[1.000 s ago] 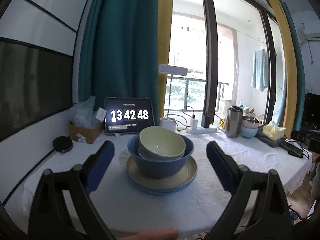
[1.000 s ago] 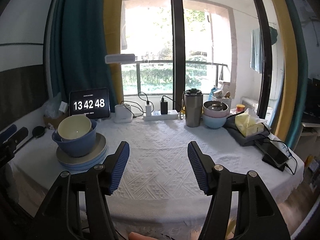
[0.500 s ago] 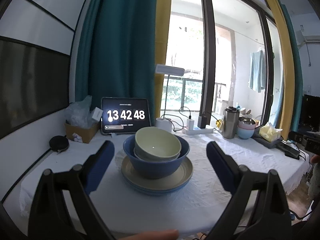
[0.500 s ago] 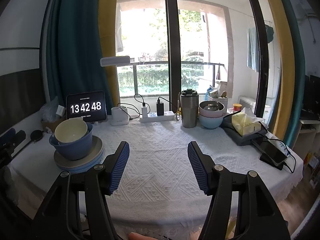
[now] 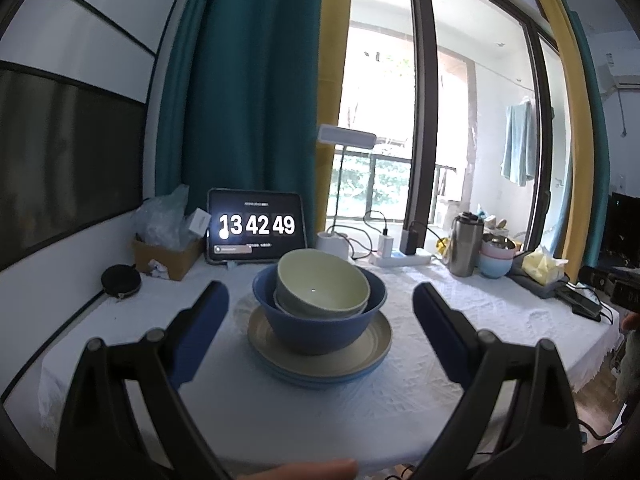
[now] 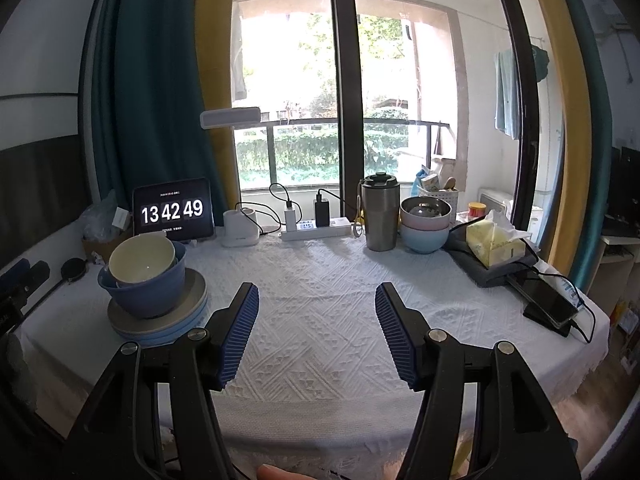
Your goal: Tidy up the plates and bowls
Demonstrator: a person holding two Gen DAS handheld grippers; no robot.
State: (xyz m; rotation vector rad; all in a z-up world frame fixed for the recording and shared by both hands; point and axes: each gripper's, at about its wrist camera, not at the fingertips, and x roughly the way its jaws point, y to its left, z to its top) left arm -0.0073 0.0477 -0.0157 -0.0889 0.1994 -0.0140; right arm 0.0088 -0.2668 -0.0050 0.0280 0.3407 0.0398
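The left gripper stands wide, its blue pads flanking but not touching the pale green bowl nested in the dark blue bowl on stacked beige and blue plates. The right gripper gapes over bare white textured tablecloth; only its view shows the steel tumbler and pink-and-blue bowls clearly. A fingertip is cut off at the bottom edge. Both grippers tilt slightly downward.
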